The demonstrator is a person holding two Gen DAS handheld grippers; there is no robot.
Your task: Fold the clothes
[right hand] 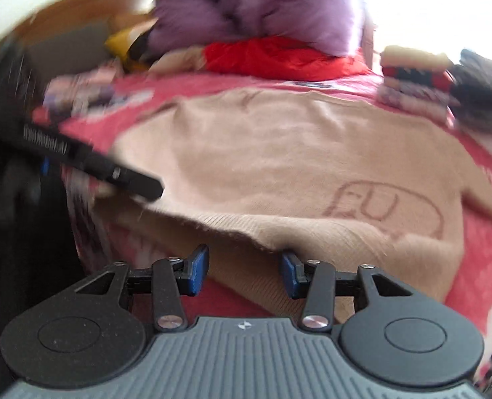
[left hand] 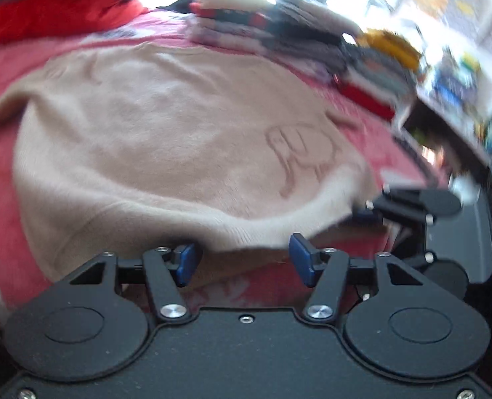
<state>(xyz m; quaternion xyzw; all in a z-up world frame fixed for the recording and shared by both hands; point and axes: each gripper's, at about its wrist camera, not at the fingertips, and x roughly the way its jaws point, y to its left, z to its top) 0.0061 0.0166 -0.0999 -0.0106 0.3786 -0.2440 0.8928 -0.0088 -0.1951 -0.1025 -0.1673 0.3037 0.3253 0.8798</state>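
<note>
A beige knit sweater [left hand: 166, 139] with a faint pink outline logo lies spread flat on a pink bedspread [left hand: 0, 179]. It also shows in the right wrist view [right hand: 279, 159]. My left gripper [left hand: 242, 259] is open, its blue pads just at the sweater's near ribbed hem. My right gripper [right hand: 244, 274] is open, its pads at the near hem too, the cloth edge lying over them. The other gripper shows at the right in the left wrist view [left hand: 412, 206] and at the left in the right wrist view [right hand: 113, 173].
A stack of folded clothes [left hand: 279, 30] sits at the far side of the bed, also in the right wrist view [right hand: 418, 76]. A red garment [right hand: 272, 56] and a purple bundle [right hand: 246, 6] lie beyond the sweater. Cluttered shelves [left hand: 461, 66] stand to the right.
</note>
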